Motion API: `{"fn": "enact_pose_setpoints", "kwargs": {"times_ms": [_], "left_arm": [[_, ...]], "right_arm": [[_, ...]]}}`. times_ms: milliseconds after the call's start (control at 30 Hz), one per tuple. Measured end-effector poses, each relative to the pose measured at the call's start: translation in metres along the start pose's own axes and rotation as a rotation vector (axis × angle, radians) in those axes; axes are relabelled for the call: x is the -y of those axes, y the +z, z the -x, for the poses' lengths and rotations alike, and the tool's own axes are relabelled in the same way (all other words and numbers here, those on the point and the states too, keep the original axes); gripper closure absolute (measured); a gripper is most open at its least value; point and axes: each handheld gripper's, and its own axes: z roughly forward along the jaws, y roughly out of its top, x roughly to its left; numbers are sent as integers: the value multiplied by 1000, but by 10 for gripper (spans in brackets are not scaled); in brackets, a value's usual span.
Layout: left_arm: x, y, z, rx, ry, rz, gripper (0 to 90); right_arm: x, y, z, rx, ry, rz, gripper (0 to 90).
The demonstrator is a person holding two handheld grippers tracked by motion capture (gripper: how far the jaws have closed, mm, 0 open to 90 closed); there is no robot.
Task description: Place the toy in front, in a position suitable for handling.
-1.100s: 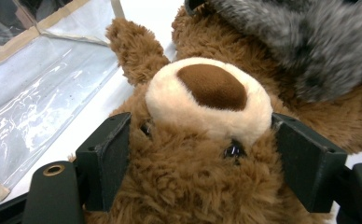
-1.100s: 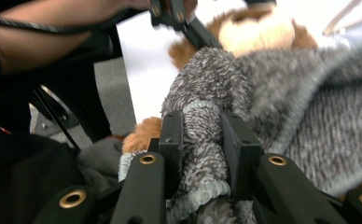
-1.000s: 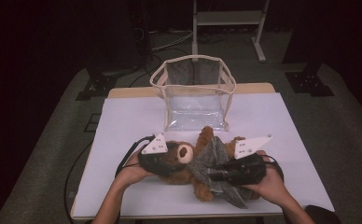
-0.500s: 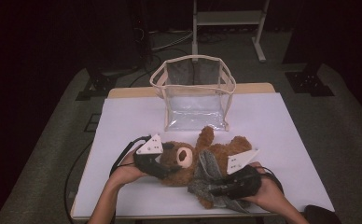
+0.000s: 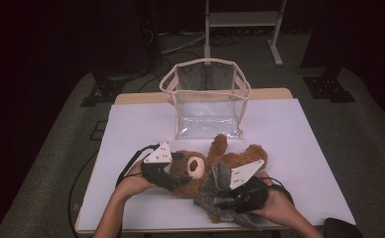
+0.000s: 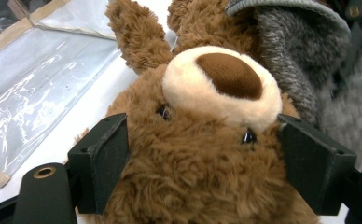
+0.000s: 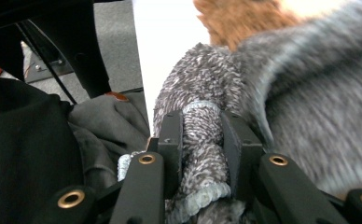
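Note:
A brown teddy bear (image 5: 196,166) lies on its back on the white table (image 5: 289,129), partly in a grey knit garment (image 5: 219,177). My left gripper (image 5: 176,176) is at the bear's head. In the left gripper view its jaws press into the fur on both sides of the head (image 6: 202,154), just below the cream snout. My right gripper (image 5: 226,200) is near the front edge, over the bear's lower body. In the right gripper view it (image 7: 201,140) is shut on a bunched grey sleeve (image 7: 207,79) with a ribbed cuff.
A clear plastic bag (image 5: 208,99) with cream trim stands open-topped just behind the bear; its wall (image 6: 44,84) lies close to the bear's ear. Dark clothing (image 7: 25,154) hangs at the table's front edge. Bare table lies to the left and right.
My right gripper has come down and toward the front edge, pulling the grey sleeve with it. The left gripper has stayed at the bear's head.

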Motion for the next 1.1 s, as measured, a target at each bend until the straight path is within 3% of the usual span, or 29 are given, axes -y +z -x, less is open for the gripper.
{"fn": "enact_pose_setpoints", "kwargs": {"times_ms": [67,167,267,400,567,733,800,833,900,1000,1100], "left_arm": [[1,1,0,4,-17,9,201],[2,4,-1,10,-24,6,202],[1,4,1,14,-17,2,202],[3,4,1,29,-10,2,207],[5,5,1,37,-15,2,207],[4,5,4,34,-1,-9,206],[4,5,5,35,13,-12,205],[4,4,5,37,19,-13,202],[4,2,5,44,32,-8,200],[3,-4,4,31,46,-25,186],[7,-11,0,16,40,-42,185]], "right_arm": [[5,-14,-1,20,32,40,706],[0,-34,-6,79,1,91,708],[-14,-43,-9,129,-60,126,709],[-33,-29,2,140,-97,129,690],[-41,-11,19,138,-83,148,449],[-39,3,24,135,-91,116,412],[-35,7,25,129,-88,100,489],[-34,6,26,119,-87,92,626],[-30,2,26,105,-73,90,717],[-25,-8,23,95,-84,88,727],[-21,-26,22,125,-68,110,726]]}}
